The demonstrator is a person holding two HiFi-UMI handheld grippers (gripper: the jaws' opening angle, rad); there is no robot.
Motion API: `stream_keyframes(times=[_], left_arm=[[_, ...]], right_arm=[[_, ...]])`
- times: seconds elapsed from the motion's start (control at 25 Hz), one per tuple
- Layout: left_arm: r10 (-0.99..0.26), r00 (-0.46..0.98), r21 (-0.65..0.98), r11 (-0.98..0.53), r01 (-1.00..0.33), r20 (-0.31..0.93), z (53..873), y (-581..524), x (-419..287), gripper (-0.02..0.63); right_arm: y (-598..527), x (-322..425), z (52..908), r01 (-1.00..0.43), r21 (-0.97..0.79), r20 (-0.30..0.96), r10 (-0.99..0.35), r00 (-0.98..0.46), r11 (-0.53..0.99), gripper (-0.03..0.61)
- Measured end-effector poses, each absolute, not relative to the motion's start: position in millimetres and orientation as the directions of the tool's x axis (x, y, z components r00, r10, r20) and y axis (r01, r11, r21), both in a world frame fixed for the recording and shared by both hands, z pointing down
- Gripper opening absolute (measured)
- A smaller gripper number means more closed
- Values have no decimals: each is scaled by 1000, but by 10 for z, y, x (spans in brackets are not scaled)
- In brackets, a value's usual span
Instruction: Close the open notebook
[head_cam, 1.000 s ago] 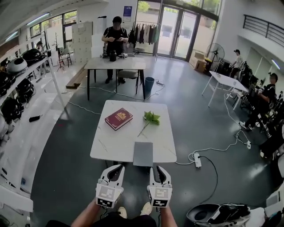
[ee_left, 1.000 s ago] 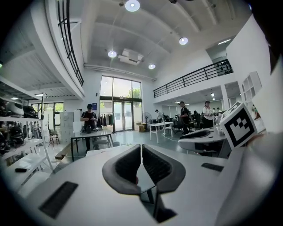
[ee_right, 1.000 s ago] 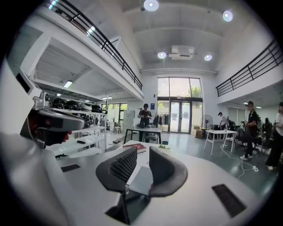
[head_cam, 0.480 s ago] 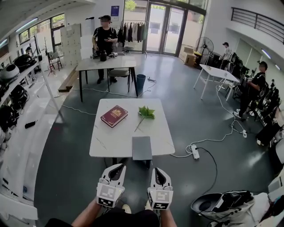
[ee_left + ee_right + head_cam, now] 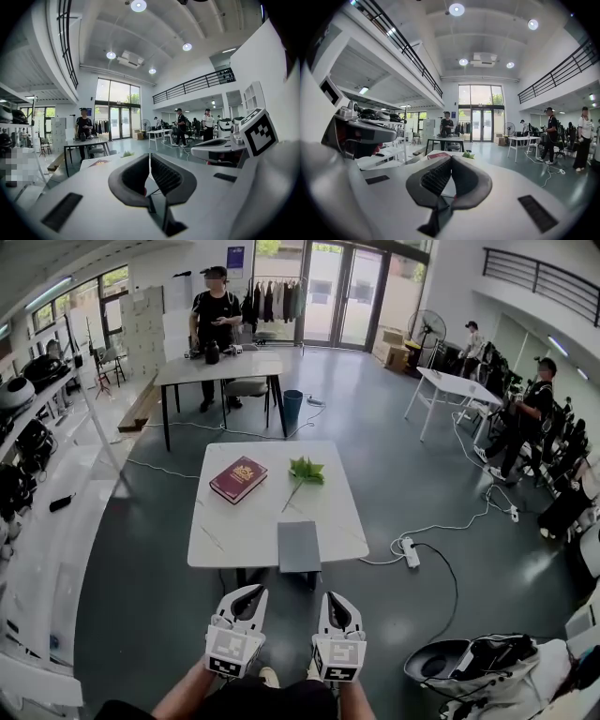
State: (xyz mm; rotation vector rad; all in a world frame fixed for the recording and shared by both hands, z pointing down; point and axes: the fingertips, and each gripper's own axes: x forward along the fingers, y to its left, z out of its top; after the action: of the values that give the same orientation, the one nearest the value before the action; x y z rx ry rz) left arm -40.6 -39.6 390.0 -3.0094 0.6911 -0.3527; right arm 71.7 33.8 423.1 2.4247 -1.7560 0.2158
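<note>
- The flat grey rectangular notebook (image 5: 299, 547) lies at the near edge of the white square table (image 5: 216, 540), its near end reaching just past the rim.
- Farther back on the tabletop, apart from it, lie a dark red hardback book (image 5: 238, 479) and a green leafy sprig (image 5: 305, 471).
- The left gripper (image 5: 246, 594) and right gripper (image 5: 336, 601) hang side by side short of the table, clear of the notebook. Both claws are pressed together on nothing.

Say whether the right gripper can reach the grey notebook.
Probably, once moved forward: the right gripper is short of the table, and nothing blocks the grey notebook at its near edge.
</note>
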Motion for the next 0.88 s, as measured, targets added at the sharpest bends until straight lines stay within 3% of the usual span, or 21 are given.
stream_keyframes(times=[0.88], left_arm=[[-433, 875, -80, -901, -426, 217, 3953, -359, -401, 31]], right_arm=[[372, 725, 4170, -951, 36, 181, -934, 309, -308, 15]])
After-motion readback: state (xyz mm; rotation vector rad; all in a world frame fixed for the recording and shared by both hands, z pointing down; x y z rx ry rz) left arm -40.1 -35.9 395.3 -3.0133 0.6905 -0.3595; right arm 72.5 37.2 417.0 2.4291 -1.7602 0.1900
